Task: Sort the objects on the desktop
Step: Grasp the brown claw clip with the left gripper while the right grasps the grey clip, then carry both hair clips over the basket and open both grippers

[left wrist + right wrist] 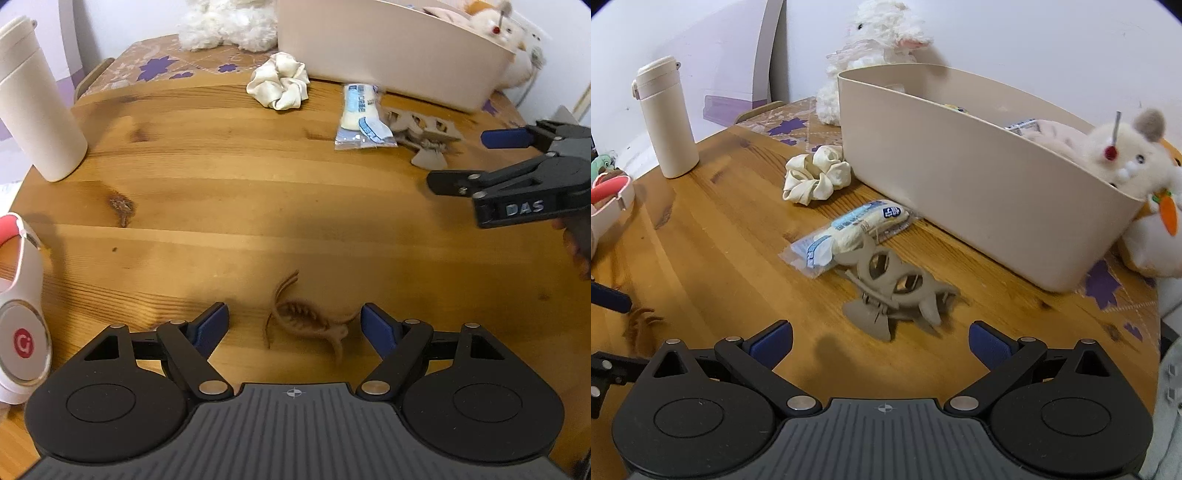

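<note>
A small brown hair claw (306, 321) lies on the wooden table (221, 206) between the blue pads of my left gripper (293, 325), which is open and not touching it. In the right wrist view a larger grey hair claw (897, 291) lies just ahead of my open right gripper (881, 341). A clear packet with a white roll (849, 229) rests against that claw. A cream scrunchie (816, 173) sits beside the beige bin (960, 192), which holds plush toys. From the left wrist view the right gripper (469, 158) shows at the right edge, near the grey claw (424, 136).
A cream tumbler (666, 118) stands at the table's far left. A white and pink device (18, 314) lies at the left edge. White plush toys (882, 33) sit behind the bin and at its right end. A patterned cloth (166, 62) covers the far surface.
</note>
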{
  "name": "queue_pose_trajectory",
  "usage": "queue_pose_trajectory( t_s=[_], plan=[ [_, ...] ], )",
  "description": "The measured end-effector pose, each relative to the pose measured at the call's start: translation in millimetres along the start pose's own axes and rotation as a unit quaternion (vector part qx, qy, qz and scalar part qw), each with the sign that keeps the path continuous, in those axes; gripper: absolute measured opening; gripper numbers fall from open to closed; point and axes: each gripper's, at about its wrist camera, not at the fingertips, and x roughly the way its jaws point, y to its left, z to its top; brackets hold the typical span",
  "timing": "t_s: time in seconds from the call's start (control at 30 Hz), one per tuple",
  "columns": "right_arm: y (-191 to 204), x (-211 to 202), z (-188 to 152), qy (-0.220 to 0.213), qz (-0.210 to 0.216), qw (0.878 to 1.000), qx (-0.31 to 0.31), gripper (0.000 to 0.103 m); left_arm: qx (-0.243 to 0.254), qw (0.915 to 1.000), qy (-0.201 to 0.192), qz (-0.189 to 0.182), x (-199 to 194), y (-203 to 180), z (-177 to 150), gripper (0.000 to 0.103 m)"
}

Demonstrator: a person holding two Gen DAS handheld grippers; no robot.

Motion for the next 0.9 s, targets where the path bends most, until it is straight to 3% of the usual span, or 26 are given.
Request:
queue_pose_trajectory(
  t_s=[0.17, 0.23, 0.33, 0.37, 0.4, 0.9],
  plan=[
    [-12, 18, 4, -0.010, 0.000, 0.999, 0.048, 0.098, -0.001, 0.9998, -0.011, 0.019, 4, -6, 3, 0.081],
    [-16, 25, 7, -0.007, 0.001, 0.998, 0.063, 0.083, 0.000, 0.9997, -0.013, 0.022, 5, -8, 4, 0.079],
    [-16, 30, 10, -0.006, -0.002, 0.998, 0.066, 0.069, 0.002, 0.9995, -0.019, 0.024, 3, -7, 6, 0.063],
    [-15, 31, 10, -0.007, -0.003, 0.998, 0.066, 0.068, 0.001, 0.9995, -0.020, 0.023, 3, -7, 7, 0.055],
    [-15, 30, 10, -0.009, -0.004, 0.998, 0.065, 0.067, 0.002, 0.9995, -0.021, 0.023, 2, -7, 8, 0.053],
    [-17, 1, -1, -0.013, -0.017, 0.995, 0.093, 0.067, -0.025, 0.9995, -0.019, 0.001, -4, 10, 19, 0.053]
  ],
)
